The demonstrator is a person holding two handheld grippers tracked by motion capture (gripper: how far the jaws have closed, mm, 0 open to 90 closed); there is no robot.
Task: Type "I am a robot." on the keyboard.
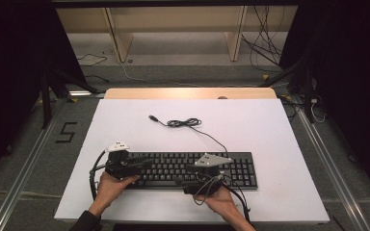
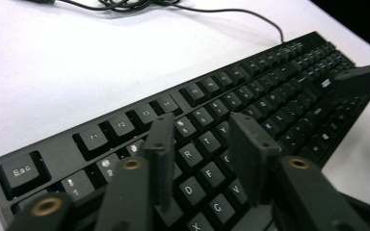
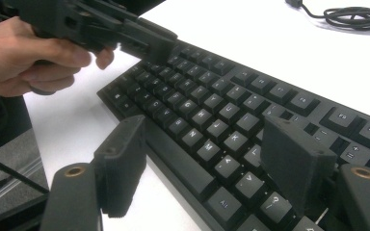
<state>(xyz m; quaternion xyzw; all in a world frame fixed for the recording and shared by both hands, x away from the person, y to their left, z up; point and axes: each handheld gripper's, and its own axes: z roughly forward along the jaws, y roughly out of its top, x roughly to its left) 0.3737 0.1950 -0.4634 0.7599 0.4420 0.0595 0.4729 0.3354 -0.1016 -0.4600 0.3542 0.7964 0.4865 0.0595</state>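
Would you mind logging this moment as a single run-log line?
left gripper: open, over keyboard left end | right gripper: open, over front edge | keyboard cable: loosely coiled behind, unplugged | table: white

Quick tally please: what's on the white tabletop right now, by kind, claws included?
Black full-size keyboard: 1
Black keyboard cable with bundled coil and loose plug end: 1
Hand-held black two-jaw claws: 2 (left claw, right claw)
Total: 4
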